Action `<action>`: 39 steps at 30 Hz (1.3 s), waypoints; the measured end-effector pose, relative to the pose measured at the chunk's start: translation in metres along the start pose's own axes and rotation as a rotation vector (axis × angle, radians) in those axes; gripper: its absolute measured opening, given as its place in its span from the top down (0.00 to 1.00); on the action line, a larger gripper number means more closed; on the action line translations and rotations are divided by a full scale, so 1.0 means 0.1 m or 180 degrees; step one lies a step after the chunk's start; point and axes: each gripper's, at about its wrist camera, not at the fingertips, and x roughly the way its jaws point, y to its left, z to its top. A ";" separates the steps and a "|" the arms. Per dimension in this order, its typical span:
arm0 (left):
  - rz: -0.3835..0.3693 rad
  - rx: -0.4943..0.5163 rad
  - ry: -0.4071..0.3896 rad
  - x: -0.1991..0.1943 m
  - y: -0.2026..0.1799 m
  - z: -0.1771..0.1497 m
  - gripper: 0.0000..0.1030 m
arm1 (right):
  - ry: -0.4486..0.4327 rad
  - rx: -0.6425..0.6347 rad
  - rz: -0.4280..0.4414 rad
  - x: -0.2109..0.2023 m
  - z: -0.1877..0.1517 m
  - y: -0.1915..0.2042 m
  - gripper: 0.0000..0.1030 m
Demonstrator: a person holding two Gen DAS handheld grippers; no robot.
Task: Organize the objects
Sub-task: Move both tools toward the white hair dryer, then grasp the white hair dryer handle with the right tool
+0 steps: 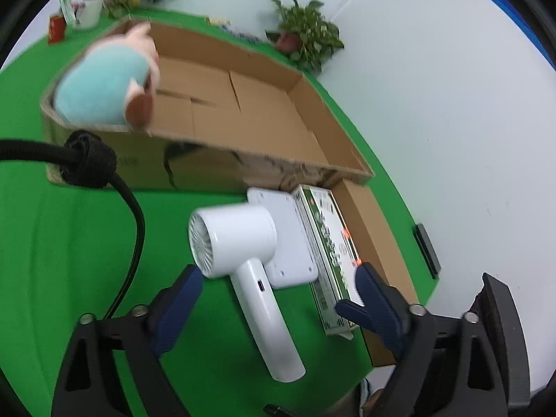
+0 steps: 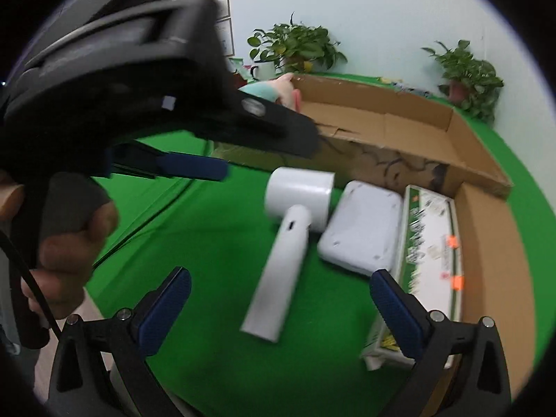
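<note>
A white hair dryer (image 1: 243, 264) lies on the green cloth, handle toward me; it also shows in the right wrist view (image 2: 292, 229). Beside it lie a flat white device (image 1: 292, 239) (image 2: 365, 229) and a long green-and-white box (image 1: 330, 253) (image 2: 431, 253). Behind them stands an open cardboard box (image 1: 243, 111) (image 2: 399, 128) with a blue and pink plush toy (image 1: 104, 83) at its left end. My left gripper (image 1: 278, 278) is open and empty, its fingers on either side of the dryer. My right gripper (image 2: 281, 278) is open and empty above the dryer's handle. The left gripper's body (image 2: 139, 87) fills the upper left of the right wrist view.
A folded-down cardboard flap (image 1: 368, 243) lies to the right of the long box. Potted plants (image 1: 305, 31) (image 2: 295, 45) and a red can (image 1: 56, 28) stand at the table's far edge by the white wall. A black cable (image 1: 135, 229) crosses the cloth at left.
</note>
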 end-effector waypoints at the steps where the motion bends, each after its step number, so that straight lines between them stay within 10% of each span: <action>1: -0.0095 -0.0051 0.0087 0.08 0.05 -0.01 0.23 | 0.0023 0.0036 0.0054 0.02 -0.01 0.00 0.01; 6: -0.0340 -0.0255 0.0318 0.35 0.24 -0.01 0.35 | 0.0029 0.0129 0.0232 0.02 -0.01 -0.02 0.08; 16: -0.0195 -0.0319 0.0497 0.55 0.30 -0.02 0.60 | 0.0352 0.0074 0.0115 0.24 -0.06 0.11 0.65; 39: -0.0120 -0.0343 0.0549 0.40 0.31 -0.25 0.62 | 0.0505 0.0333 0.0276 0.16 -0.14 0.19 0.63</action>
